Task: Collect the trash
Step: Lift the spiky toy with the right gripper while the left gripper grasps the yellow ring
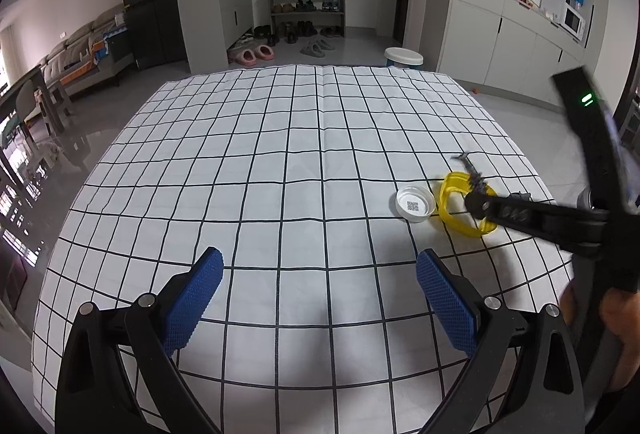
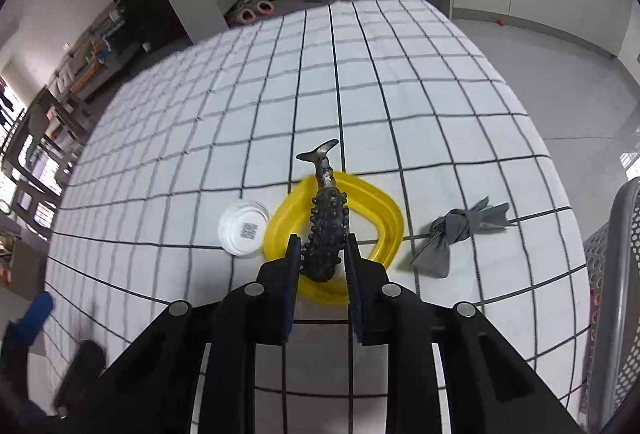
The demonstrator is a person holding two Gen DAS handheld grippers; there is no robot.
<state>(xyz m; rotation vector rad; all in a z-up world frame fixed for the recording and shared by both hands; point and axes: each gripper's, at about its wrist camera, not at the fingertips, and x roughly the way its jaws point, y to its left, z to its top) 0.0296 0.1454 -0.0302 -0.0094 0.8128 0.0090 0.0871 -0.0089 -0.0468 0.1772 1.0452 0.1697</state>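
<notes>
Between the blue pads of my right gripper (image 2: 320, 254) sat a dark, knobbly toy fish (image 2: 327, 230), clamped at its thick end with the tail (image 2: 320, 150) pointing away from me. The fish hung over a yellow ring-shaped lid (image 2: 384, 209) that lay flat on the checked cloth (image 2: 240, 121) covering the worktop. Just beside the ring, on its left, lay a small white round lid (image 2: 243, 229) with a printed code on it; the two looked to be touching or nearly so, I could not tell which. To the right of the ring, a little apart, lay a knotted grey rag (image 2: 460, 230). At the far right edge I saw the wall of a grey perforated basket (image 2: 612, 274).

My left gripper (image 1: 320, 274) hovered over bare cloth with its pads spread wide and nothing between them. From that side the right gripper reached in from the right, held by a hand (image 1: 616, 318), with the fish above the yellow ring.
</notes>
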